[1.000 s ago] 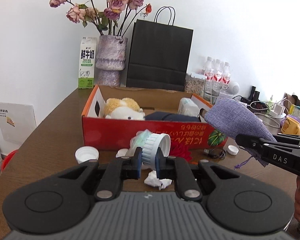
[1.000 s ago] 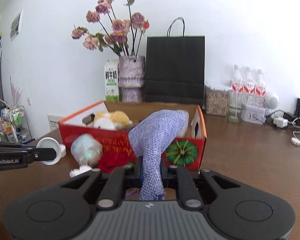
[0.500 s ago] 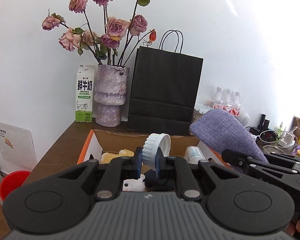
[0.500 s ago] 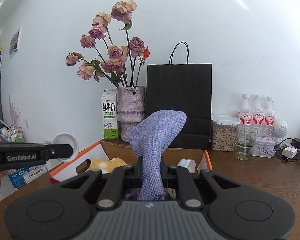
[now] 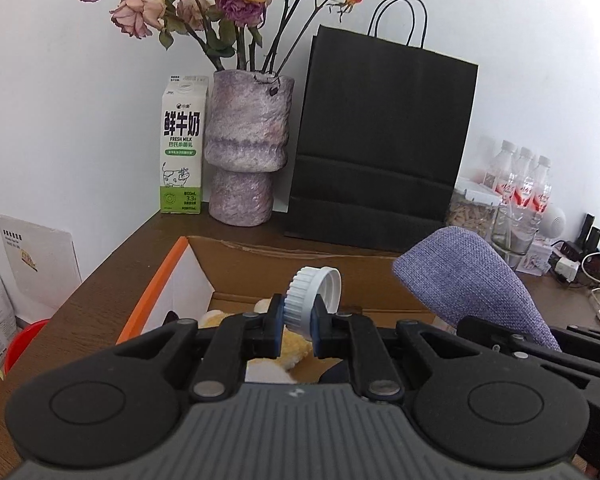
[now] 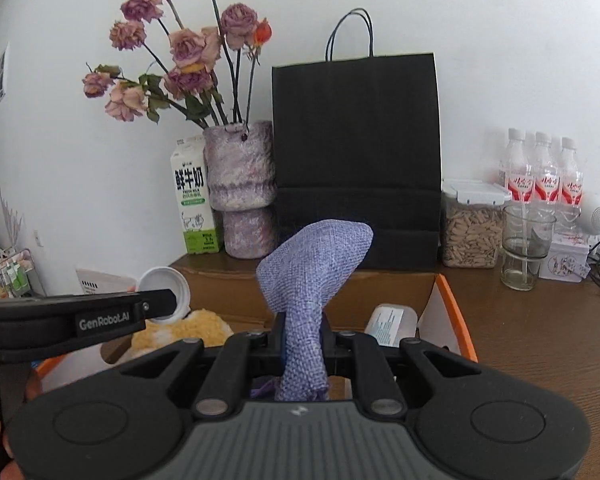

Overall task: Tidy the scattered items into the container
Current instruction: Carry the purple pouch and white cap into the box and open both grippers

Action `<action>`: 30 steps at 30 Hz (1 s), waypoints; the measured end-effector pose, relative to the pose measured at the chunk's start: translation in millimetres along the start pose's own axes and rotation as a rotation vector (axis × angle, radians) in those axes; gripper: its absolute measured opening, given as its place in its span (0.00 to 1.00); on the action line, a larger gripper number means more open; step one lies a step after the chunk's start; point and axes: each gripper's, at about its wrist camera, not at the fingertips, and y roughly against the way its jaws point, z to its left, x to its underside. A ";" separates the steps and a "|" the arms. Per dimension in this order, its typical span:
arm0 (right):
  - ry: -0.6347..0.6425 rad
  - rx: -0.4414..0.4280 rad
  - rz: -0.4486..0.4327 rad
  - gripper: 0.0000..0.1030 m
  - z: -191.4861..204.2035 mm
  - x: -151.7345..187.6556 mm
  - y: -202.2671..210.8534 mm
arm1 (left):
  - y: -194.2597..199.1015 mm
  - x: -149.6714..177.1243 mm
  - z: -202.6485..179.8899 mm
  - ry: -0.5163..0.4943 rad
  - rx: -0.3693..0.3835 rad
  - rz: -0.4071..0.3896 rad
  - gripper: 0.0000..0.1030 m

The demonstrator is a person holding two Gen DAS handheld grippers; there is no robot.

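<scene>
Over box (image 5: 220,264) (orange rim): left gripper (image 5: 296,326) clamped on white cap (image 5: 312,294), right gripper (image 6: 303,344) clamped on purple cloth bag (image 6: 312,268).

Box (image 5: 256,258) mouth open above, plush toy (image 6: 188,330) perhaps crowding left

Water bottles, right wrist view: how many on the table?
3. They stand in a row by the wall at far right, behind the glass: left bottle, middle bottle, right bottle. More could be hidden behind them.
</scene>
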 end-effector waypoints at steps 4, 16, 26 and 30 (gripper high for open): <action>0.009 0.010 0.032 0.11 -2.5 8.3 -10.8 | -2.5 5.3 0.1 -0.021 -0.020 0.007 0.13; 0.029 0.007 0.028 0.15 1.3 11.0 -1.6 | 6.8 10.5 -5.9 -0.059 -0.053 -0.035 0.18; 0.092 0.049 0.018 1.00 7.7 -5.4 22.3 | 28.4 -0.1 -4.5 -0.027 -0.119 -0.141 1.00; 0.101 0.062 0.002 1.00 8.9 -9.6 29.8 | 31.1 -1.6 -4.0 -0.019 -0.113 -0.143 1.00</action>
